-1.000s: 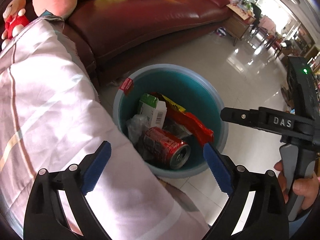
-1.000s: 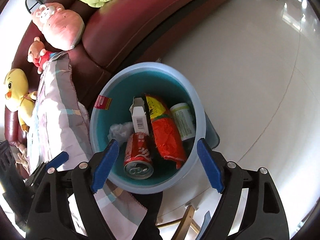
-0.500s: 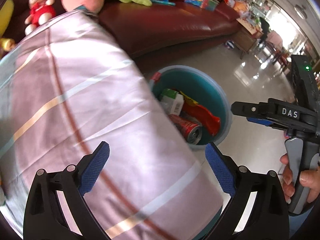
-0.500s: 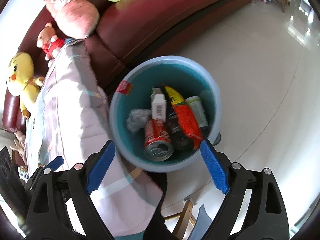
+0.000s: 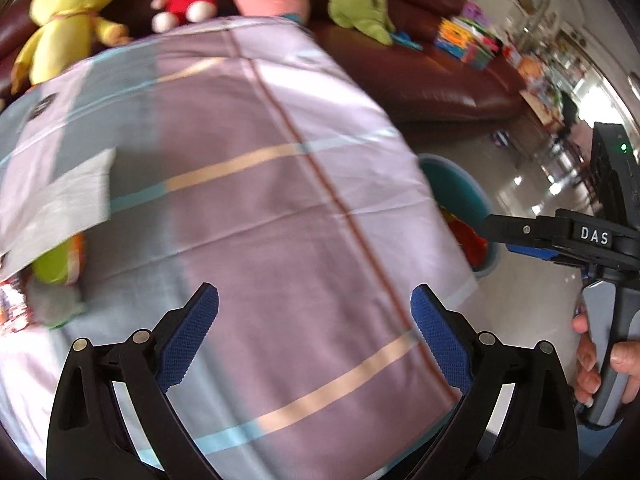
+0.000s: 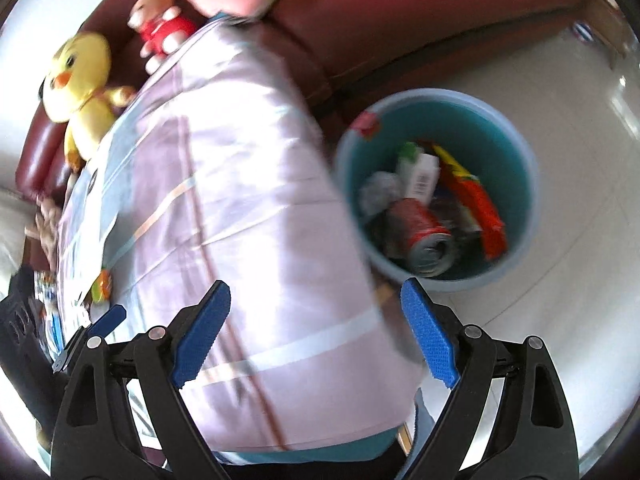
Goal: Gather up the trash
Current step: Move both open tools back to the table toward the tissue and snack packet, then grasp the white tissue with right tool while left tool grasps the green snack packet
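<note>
Still loose on the cloth-covered table (image 5: 280, 208): a yellow-green wrapper with an orange edge (image 5: 58, 262), lying crumpled at the far left of the left wrist view, half tucked under a grey sheet of paper (image 5: 56, 204). Same wrapper (image 6: 101, 286) visible small in the right wrist view, near the table's left edge. More shiny litter at the very left border, too blurred to name.

Left gripper (image 5: 314, 334) spread wide, nothing between the blue pads, hanging over the middle of the striped cloth with the wrapper well off to its left. Right gripper (image 6: 316, 330) also wide apart and empty, over the table's near edge, bucket ahead and to its right (its side profile (image 5: 528, 246) pokes into the left view, held by a hand (image 5: 600, 364)).

On the floor just beside the table, in front of a dark red sofa (image 6: 420, 12): blue bucket (image 6: 516, 248) with a teal inside. Contents: red soda can (image 6: 424, 232) on its side, white carton with a barcode (image 6: 420, 174), red-and-yellow snack wrapper (image 6: 472, 200), crumpled whitish plastic (image 6: 378, 192).

Plush toys lined up on the sofa: yellow duck (image 6: 80, 84), little bear in red (image 6: 160, 24).
</note>
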A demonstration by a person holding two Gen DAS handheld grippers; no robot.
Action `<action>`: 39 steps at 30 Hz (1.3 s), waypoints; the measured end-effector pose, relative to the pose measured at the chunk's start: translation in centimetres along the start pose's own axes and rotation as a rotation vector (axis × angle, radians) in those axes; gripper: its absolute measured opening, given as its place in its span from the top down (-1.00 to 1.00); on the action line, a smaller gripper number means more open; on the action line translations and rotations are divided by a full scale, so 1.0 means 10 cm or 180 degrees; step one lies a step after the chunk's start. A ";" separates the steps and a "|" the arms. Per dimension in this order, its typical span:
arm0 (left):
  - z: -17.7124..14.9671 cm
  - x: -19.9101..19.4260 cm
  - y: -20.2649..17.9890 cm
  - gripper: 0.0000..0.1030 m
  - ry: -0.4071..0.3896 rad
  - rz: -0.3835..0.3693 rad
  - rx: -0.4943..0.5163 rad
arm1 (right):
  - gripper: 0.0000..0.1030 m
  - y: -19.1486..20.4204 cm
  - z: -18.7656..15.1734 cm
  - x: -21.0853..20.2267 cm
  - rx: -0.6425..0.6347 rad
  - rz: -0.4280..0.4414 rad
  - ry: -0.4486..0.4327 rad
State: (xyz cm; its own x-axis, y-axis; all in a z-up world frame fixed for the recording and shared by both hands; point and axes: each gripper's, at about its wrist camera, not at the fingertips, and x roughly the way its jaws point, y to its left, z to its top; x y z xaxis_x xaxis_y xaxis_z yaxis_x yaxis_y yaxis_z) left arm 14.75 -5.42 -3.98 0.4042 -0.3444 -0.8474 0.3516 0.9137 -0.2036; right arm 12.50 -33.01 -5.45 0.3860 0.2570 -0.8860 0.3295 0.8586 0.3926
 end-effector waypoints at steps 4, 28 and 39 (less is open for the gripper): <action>-0.10 -0.25 0.39 -0.92 -0.0108 0.0127 -0.0169 | -0.61 0.47 -0.04 0.03 -0.0280 0.0028 0.0055; -0.53 -0.80 2.44 -0.92 -0.0325 0.0605 -0.1323 | -0.61 2.74 -0.10 0.74 -0.1531 0.0198 0.0486; -0.52 -0.64 2.54 -0.92 -0.0279 0.0510 -0.1240 | -0.61 3.53 -0.13 1.25 -0.2095 0.0226 0.0704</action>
State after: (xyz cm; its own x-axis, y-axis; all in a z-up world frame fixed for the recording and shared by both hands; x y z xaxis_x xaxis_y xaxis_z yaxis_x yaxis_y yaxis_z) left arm 16.73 21.15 -6.25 0.5037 -0.1932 -0.8420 -0.0598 0.9645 -0.2571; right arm 27.83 1.13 -2.98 0.1797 0.3468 -0.9205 -0.3077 0.9086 0.2823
